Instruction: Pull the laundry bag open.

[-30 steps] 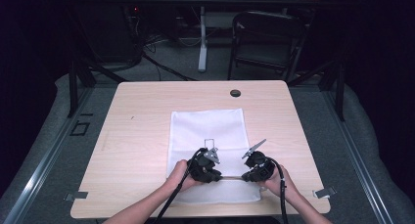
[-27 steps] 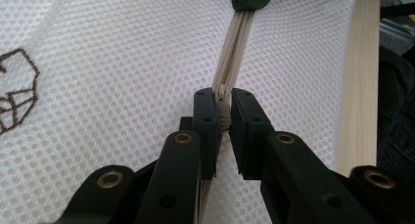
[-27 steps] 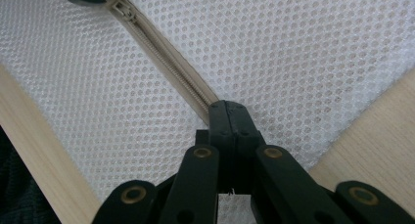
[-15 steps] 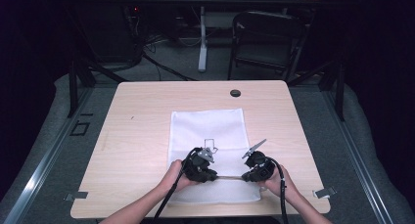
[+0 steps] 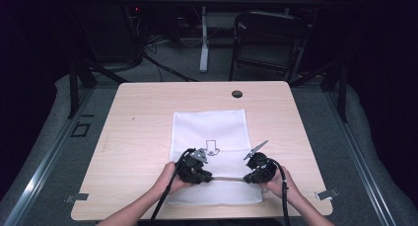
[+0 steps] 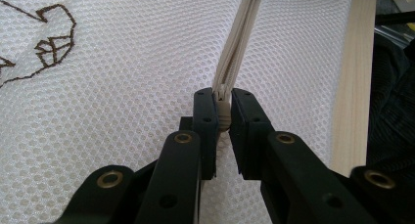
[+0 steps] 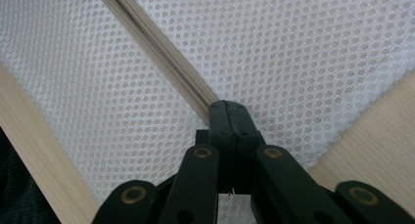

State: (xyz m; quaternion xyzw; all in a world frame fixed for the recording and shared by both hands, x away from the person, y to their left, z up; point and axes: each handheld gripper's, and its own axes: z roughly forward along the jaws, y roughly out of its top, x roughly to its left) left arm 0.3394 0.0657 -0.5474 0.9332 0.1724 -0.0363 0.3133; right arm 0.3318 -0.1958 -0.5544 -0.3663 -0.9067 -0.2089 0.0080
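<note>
Two claws are working a white mesh bag [image 5: 213,147] that is lying flat on the wooden surface [image 5: 138,117], its near end reaching almost to the surface's near edge, roughly centred btwn the left & right edges. A beige zipper [image 5: 227,178] is running across the bag near that near end, stretched taut btwn the two claws.

The left claw [image 5: 209,177] is sitting at the zipper's left end, gripped by the person's left hand [image 5: 167,179]. In the left gripper view its jaws are pinching the zipper's slider [image 6: 223,114], w/ the beige tape [image 6: 240,43] leading straight away from them over the mesh. A brown outline print [image 6: 46,43] is showing on the mesh at the upper left of that view; in the high view the print [image 5: 212,148] is lying just beyond the left claw.

The right claw [image 5: 248,177] is sitting at the zipper's right end, held by the right hand [image 5: 283,184]. In the right gripper view its jaws are closed tight on the end of the zipper tape [image 7: 161,53], which is running diagonally away across the mesh; bare wood is showing on both sides of the bag there.

A black cable is trailing from each claw back toward the near edge. A small dark round grommet [image 5: 237,94] is set in the surface near the far edge, well apart from the bag
</note>
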